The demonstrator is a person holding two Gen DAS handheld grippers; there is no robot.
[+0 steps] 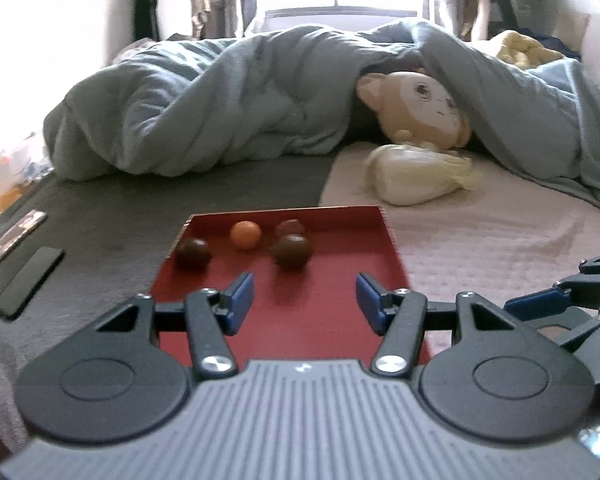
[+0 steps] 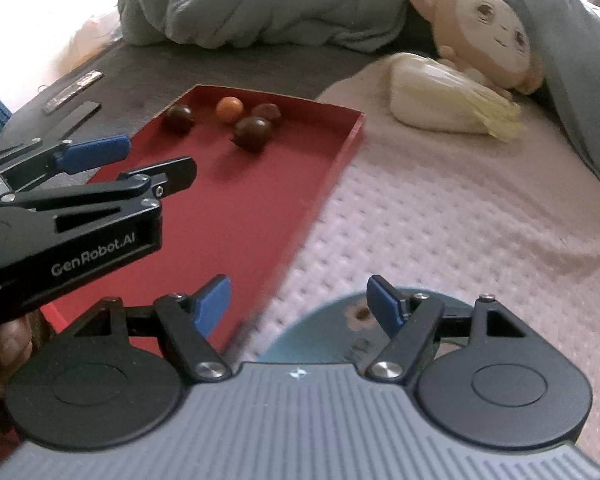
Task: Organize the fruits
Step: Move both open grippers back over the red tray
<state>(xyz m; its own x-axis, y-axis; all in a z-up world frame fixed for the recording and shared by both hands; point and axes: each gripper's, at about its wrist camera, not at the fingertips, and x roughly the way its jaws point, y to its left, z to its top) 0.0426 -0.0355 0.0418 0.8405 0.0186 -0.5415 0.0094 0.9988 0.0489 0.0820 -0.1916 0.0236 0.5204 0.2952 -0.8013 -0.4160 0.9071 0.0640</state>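
Both grippers, left and right, released, empty. Approach step: nearest brown fruit at 12 o'clock in red tray; advance left.

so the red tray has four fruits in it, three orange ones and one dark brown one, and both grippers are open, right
Not quite: the colours are swapped. The red tray holds one orange fruit and three dark brown fruits, as the left wrist view shows. The count of four is right, and the left gripper and right gripper are both open.

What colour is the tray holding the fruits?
Red. The tray shows best in the right wrist view; both claws are open.
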